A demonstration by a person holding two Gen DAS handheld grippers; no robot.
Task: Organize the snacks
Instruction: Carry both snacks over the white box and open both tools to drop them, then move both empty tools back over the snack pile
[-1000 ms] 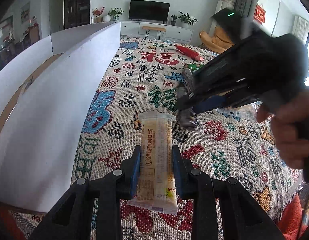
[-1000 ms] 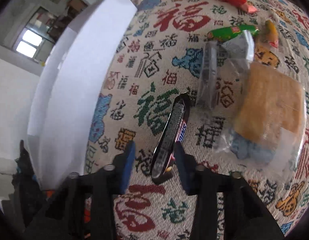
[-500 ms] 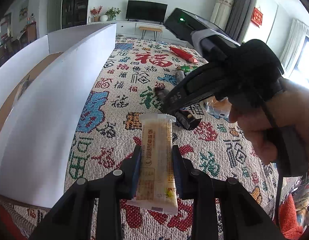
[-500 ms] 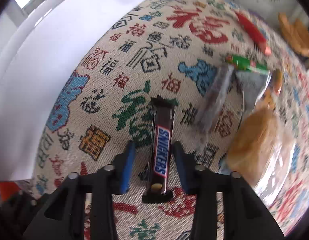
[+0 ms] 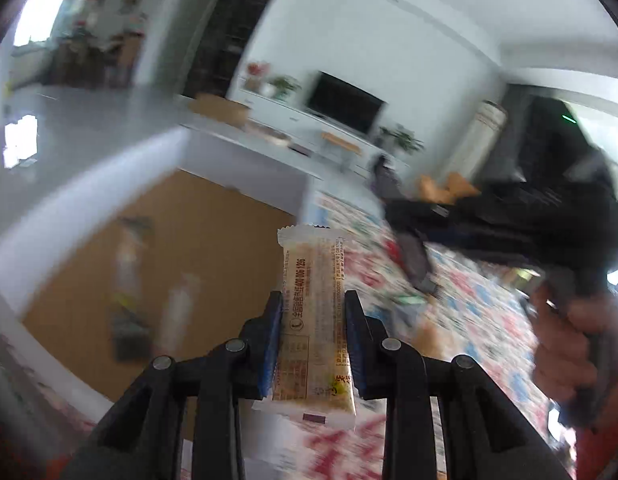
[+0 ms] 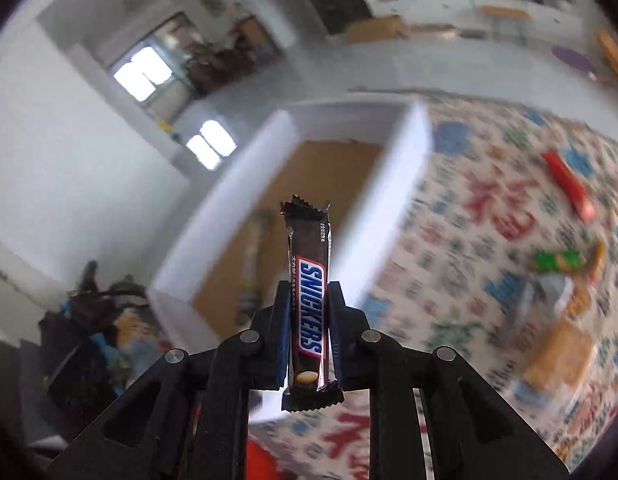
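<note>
My left gripper (image 5: 313, 296) is shut on a pale yellow snack bar (image 5: 313, 256), held off the cloth and pointing toward the open box (image 5: 245, 160). The box has white walls and a brown cardboard floor, where a few blurred snacks (image 5: 127, 320) lie. My right gripper (image 6: 309, 286) has its jaws closing tight on a Snickers bar (image 6: 309, 248), pads pressed on both its sides, in the air before the box's near wall (image 6: 409, 152). In the left wrist view the right gripper (image 5: 413, 256) shows blurred at the right, held by a hand (image 5: 565, 340).
A cloth (image 6: 469, 240) printed with red, blue and green characters covers the table right of the box. On it lie a red packet (image 6: 565, 184), a green packet (image 6: 557, 260) and a clear bag of biscuits (image 6: 561, 344). Room furniture stands behind.
The right jaws closed on the Snickers bar. Both grippers then rose off the cloth with their bars and swung left toward the box, whose brown floor has come into view.
</note>
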